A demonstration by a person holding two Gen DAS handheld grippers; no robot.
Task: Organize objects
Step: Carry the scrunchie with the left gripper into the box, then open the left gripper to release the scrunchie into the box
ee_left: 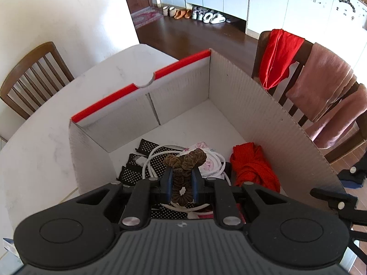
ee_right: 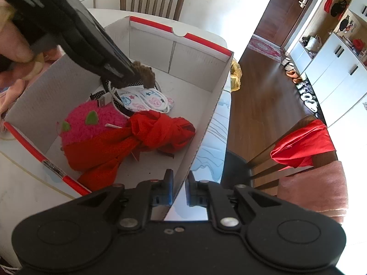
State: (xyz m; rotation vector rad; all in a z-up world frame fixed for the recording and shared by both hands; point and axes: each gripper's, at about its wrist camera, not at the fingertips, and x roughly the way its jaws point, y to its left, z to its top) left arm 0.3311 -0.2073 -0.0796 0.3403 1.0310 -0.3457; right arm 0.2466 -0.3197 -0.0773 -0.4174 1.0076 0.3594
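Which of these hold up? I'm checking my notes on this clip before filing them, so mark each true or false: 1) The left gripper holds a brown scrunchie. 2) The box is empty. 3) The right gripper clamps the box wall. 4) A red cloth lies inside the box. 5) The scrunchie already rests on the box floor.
1) True: the left gripper is shut on the brown scrunchie.
2) False: the box holds a red cloth, a pink plush, a white cable and more.
3) True: the right gripper pinches the box's near wall.
4) True.
5) False: it hangs in the jaws above the contents.
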